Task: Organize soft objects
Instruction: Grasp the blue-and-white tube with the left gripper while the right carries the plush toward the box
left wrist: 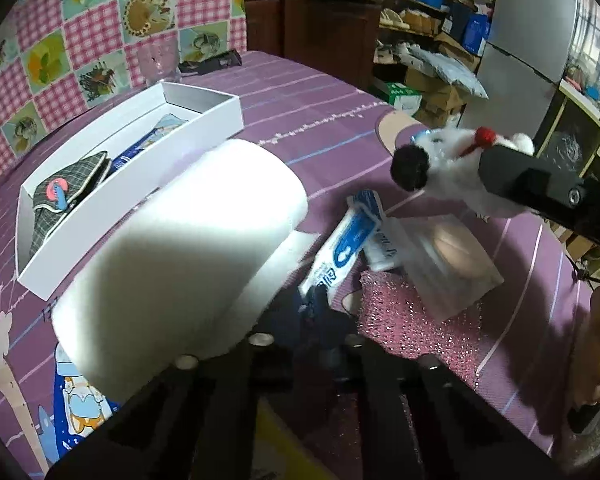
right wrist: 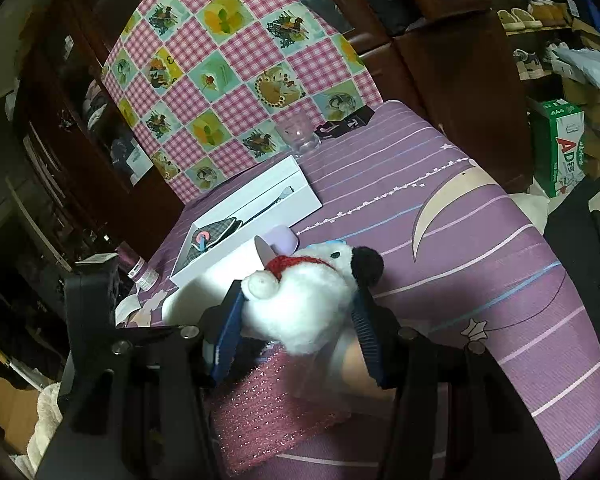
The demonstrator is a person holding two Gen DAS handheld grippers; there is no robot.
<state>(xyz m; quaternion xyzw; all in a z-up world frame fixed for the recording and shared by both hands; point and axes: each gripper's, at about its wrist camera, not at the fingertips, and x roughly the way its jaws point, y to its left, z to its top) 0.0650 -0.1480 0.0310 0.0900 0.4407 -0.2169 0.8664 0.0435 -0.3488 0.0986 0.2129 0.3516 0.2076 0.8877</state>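
The right gripper (right wrist: 300, 320) is clamped on a fluffy white plush toy (right wrist: 308, 300) with black ears and a red knitted scarf, its ribbed blue fingers (right wrist: 230, 330) pressing both flanks; the toy is held above the table. The left gripper (left wrist: 316, 312) is fully closed on the end of a blue-and-white tissue packet (left wrist: 340, 256), beside a cylindrical white paper roll (left wrist: 188, 248). Near them lie a glittery pink cloth (left wrist: 412, 320) and a clear plastic pouch (left wrist: 448, 264). The rectangular white cardboard box (left wrist: 220, 120) contains a plaid fabric pouch (left wrist: 68, 196) and a blue-printed packet (left wrist: 148, 144), on the purple striped tablecloth (left wrist: 320, 100).
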